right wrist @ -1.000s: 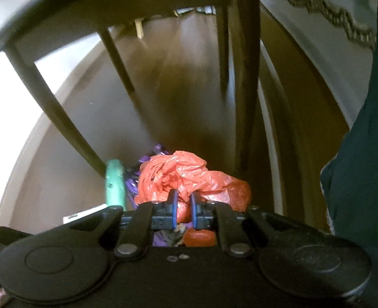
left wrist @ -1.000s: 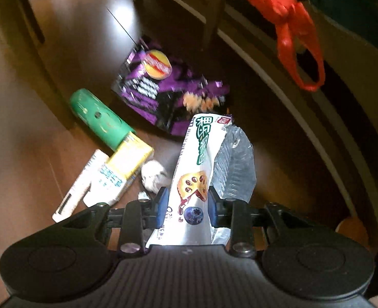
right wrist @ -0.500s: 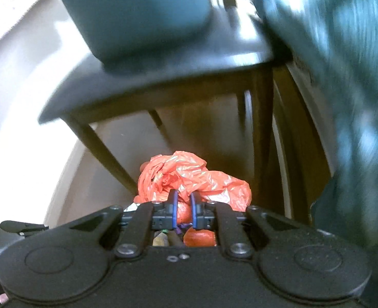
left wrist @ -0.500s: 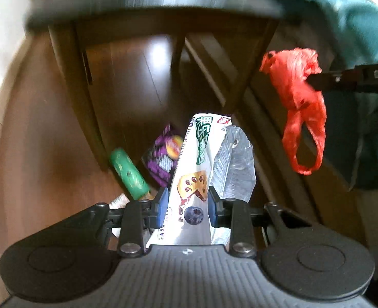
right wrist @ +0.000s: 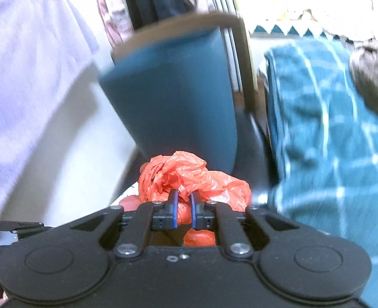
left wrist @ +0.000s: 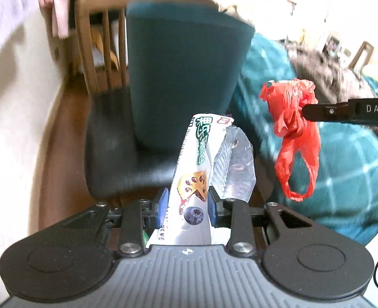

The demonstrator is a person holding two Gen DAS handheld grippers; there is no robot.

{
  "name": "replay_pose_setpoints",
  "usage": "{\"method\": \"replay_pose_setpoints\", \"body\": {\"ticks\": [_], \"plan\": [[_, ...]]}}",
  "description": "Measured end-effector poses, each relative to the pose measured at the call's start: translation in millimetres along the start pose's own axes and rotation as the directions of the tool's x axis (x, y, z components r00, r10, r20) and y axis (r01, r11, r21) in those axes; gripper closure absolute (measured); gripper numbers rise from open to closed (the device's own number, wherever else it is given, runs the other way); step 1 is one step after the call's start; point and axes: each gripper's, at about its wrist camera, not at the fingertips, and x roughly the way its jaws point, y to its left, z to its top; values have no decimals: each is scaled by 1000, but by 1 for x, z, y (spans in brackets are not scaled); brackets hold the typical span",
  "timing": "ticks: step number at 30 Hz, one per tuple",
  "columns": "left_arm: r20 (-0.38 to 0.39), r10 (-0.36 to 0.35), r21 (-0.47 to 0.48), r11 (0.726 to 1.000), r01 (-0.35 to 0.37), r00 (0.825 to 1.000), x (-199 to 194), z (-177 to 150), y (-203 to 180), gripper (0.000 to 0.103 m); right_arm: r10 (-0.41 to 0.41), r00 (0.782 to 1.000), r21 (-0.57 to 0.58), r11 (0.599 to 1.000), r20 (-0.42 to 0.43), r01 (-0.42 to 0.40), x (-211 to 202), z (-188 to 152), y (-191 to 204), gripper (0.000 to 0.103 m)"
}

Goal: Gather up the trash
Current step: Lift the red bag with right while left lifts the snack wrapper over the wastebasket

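Currently logged, item by item.

Left hand-held gripper [left wrist: 186, 206]: I have its fingers pinching a white snack wrapper [left wrist: 192, 179] near its lower end. The wrapper stands upright out of the grip toward 12 o'clock, with a crinkled clear inner film [left wrist: 236, 164] flaring off its edge at 2 o'clock.

Right hand-held gripper [right wrist: 183, 211]: fingers pressed close on a red plastic bag [right wrist: 189, 177], which bunches up ahead of the tips. From the left wrist view this gripper enters from 3 o'clock, and the bag [left wrist: 291, 128] hangs free in the air, its looped handle dangling toward 6 o'clock, touching nothing.

Teal bin [left wrist: 186, 77]: upright on the dark seat of a wooden chair [left wrist: 101, 51], at 12 o'clock of both grippers. Its rim sits above the wrapper's top edge in the left view. The picture is blurred, so I cannot tell how near the rim is.

Teal checked blanket [right wrist: 330, 128]: fills the side from 2 to 4 o'clock, just beside the bin.

Pale wall [left wrist: 9, 128]: bounds the side at 9 o'clock, with wooden floor [left wrist: 65, 128] between it and the chair.
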Motion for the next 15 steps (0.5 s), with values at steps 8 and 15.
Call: {"method": "replay_pose_setpoints", "body": {"ticks": [8, 15], "plan": [[142, 48, -9, 999, -48, 989, -54, 97, -20, 73, 58, 989, 1, 998, 133, -59, -50, 99, 23, 94], [260, 101, -48, 995, -91, 960, -64, 181, -25, 73, 138, 959, 22, 989, 249, -148, -57, 171, 31, 94]]}}
